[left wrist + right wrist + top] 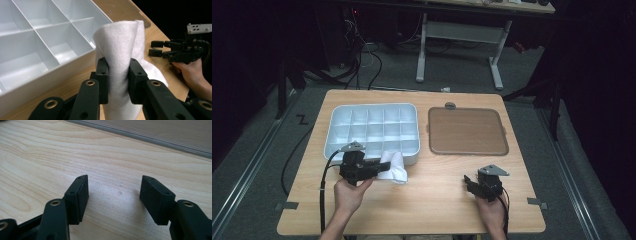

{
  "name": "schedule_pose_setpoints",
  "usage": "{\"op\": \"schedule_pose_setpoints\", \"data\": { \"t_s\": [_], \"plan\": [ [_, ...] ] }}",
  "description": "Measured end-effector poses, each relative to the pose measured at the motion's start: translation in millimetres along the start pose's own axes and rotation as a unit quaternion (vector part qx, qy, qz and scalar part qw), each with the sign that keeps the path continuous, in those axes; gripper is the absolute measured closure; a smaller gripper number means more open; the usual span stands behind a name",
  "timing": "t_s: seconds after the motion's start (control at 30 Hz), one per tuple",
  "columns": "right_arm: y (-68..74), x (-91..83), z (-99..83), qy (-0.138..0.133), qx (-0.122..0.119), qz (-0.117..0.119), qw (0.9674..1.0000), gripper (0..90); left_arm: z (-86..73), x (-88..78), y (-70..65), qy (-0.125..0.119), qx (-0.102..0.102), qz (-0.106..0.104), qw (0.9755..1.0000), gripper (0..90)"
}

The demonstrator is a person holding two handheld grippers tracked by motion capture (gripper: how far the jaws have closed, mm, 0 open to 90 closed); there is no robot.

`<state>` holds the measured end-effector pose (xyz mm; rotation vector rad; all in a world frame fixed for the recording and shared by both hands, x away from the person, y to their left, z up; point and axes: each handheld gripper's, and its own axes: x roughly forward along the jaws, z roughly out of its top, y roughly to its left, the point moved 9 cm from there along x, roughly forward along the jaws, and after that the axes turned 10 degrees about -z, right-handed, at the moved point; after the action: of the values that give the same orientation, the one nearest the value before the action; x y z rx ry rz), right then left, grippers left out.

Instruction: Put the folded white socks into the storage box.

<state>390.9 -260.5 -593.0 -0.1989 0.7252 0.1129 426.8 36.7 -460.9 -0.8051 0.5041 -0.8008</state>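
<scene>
High view: left tool at lower centre-left, just below the near wall of the white compartment tray, pinching a white cloth drooping onto the desk; right tool at lower right, well apart from the cloth, over bare wood; brown flat tray at upper right, beside the white one, nothing on it. Cloth gripped by a bunched fold rather than left flat, probably for lifting clear of the desk and carrying to the compartments just beside; kept close to the tray wall, by the look of it, for a short move. Right tool held aside with jaws spread, likely waiting to take a free corner or simply keeping out of the way. Left gripper view: supplies detail too small from above, namely both black pads pressed into an upright fold of the cloth, fabric rising past the jaws and spilling down behind them, tray wall at left with empty compartments, and at the right edge of the frame the right tool in a hand, jaws apart and pointing toward the cloth. Right gripper view: close look at the right tool, pads wide apart, nothing between, wood grain beneath, brown tray rim across the top; contact between pads and desk impossible to tell. Overall layout, both trays side by side and the gap between the two tools, clearest from above.
</scene>
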Motion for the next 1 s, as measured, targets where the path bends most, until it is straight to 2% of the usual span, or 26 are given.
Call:
{"op": "schedule_pose_setpoints", "data": {
  "t_s": [0.23, 0.4, 0.5, 0.57, 0.6, 0.7, 0.8, 1.0],
  "plan": [
    [0.3, 0.0, 0.0, 0.0, -0.001, 0.001, 1.0, 39.9, 19.3, 4.7, -3.6, 0.002, 0.003, -0.001, 1.0, 74.2],
    [0.5, 0.0, 0.0, 0.0, -0.001, 0.002, 1.0, 39.3, 39.2, 8.7, -6.1, 0.0, -0.03, -0.018, 0.9994, 74.2],
    [0.8, -0.1, -0.2, 0.001, -0.001, 0.002, 1.0, 39.0, 48.6, 11.6, -2.7, 0.001, -0.034, -0.014, 0.9993, 74.2],
    [0.8, -0.1, -0.1, 0.001, -0.001, 0.002, 1.0, 38.9, 55.9, 13.8, -1.9, 0.0, -0.052, -0.021, 0.9984, 74.2],
    [0.8, -0.1, -0.1, 0.001, 0.0, 0.002, 1.0, 38.9, 58.7, 15.1, -1.1, -0.001, -0.053, -0.019, 0.9984, 74.2],
    [0.8, -0.1, -0.2, 0.001, -0.001, 0.002, 1.0, 38.9, 63.9, 19.3, 2.1, 0.001, -0.051, -0.015, 0.9986, 74.2],
    [0.8, -0.1, -0.2, 0.001, -0.001, 0.002, 1.0, 38.9, 66.7, 22.1, 8.9, 0.003, -0.068, -0.013, 0.9976, 74.2],
    [0.9, -0.2, -0.3, 0.001, -0.001, 0.002, 1.0, 38.6, 71.4, 24.9, 26.4, 0.005, -0.079, 0.005, 0.9968, 74.2]
  ]
}}
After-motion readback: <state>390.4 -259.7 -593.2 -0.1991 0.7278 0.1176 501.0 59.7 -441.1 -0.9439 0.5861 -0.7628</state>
